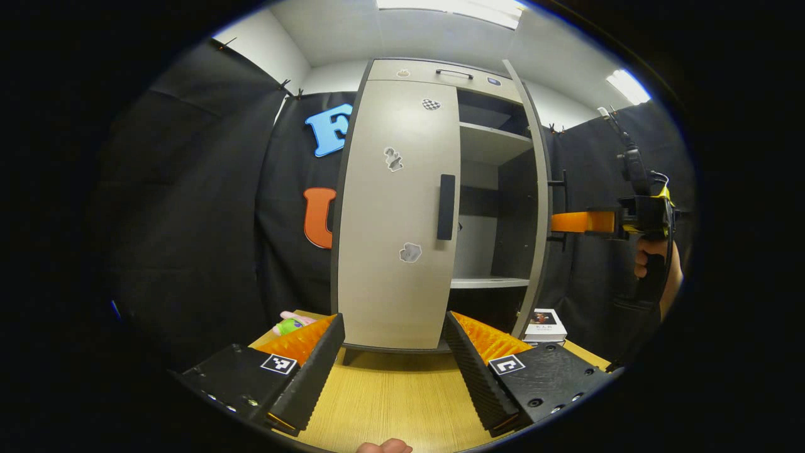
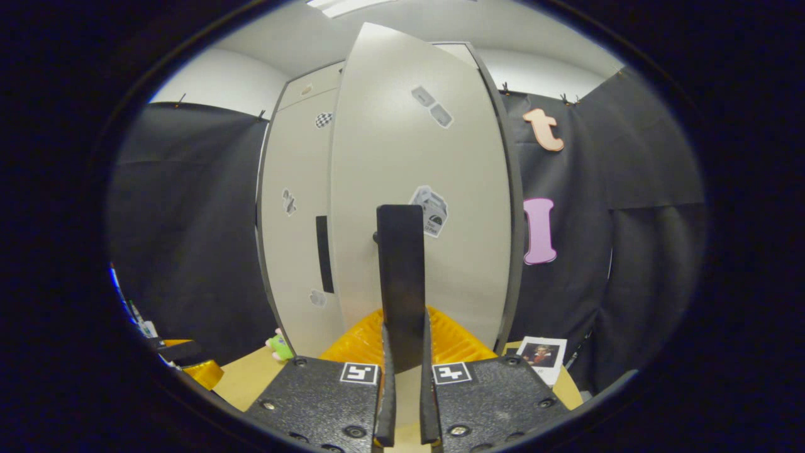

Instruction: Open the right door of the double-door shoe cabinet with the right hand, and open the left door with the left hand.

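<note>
The tall grey double-door shoe cabinet (image 1: 402,207) stands upright on the pale wooden surface (image 1: 390,396). Its right door (image 2: 421,189) is swung outward, its vertical black bar handle (image 2: 400,283) clamped between the right claw (image 2: 404,371). Level before the cabinet, the left claw (image 1: 393,352) hangs spread apart, facing the closed left door (image 1: 396,214) and its upright black handle (image 1: 446,207).

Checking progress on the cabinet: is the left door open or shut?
Shut: the left door lies flush, while the right door stands swung out, shelves showing.
</note>
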`<state>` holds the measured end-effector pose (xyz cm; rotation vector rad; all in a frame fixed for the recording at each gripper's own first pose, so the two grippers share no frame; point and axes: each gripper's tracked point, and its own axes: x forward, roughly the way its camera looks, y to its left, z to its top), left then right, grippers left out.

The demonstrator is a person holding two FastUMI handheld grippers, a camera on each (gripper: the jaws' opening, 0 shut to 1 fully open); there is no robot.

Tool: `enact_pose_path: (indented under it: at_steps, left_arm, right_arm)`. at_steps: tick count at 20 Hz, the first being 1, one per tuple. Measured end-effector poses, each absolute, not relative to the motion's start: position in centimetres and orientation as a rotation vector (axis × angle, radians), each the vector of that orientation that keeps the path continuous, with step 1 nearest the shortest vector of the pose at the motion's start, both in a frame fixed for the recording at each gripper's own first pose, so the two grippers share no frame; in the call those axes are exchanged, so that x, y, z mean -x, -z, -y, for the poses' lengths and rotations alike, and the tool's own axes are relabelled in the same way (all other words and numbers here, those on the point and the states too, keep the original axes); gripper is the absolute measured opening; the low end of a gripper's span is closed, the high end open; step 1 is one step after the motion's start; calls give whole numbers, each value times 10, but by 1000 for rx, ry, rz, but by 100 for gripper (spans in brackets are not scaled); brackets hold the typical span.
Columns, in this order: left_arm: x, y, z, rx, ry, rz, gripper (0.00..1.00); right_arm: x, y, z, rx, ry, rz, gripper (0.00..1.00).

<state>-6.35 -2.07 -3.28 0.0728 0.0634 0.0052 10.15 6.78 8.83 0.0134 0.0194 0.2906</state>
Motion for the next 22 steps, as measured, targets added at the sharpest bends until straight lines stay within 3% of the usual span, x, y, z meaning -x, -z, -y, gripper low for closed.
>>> enact_pose_path:
  at_steps: [15, 22]
  left_arm:
    - [57, 38, 63, -82, 64, -61, 95]
    - [50, 41, 81, -55, 105, -71, 95]
  right_arm:
    - [-97, -88, -32, -5, -156, -7, 17]
    - [-99, -90, -2, 16, -23, 2, 6]
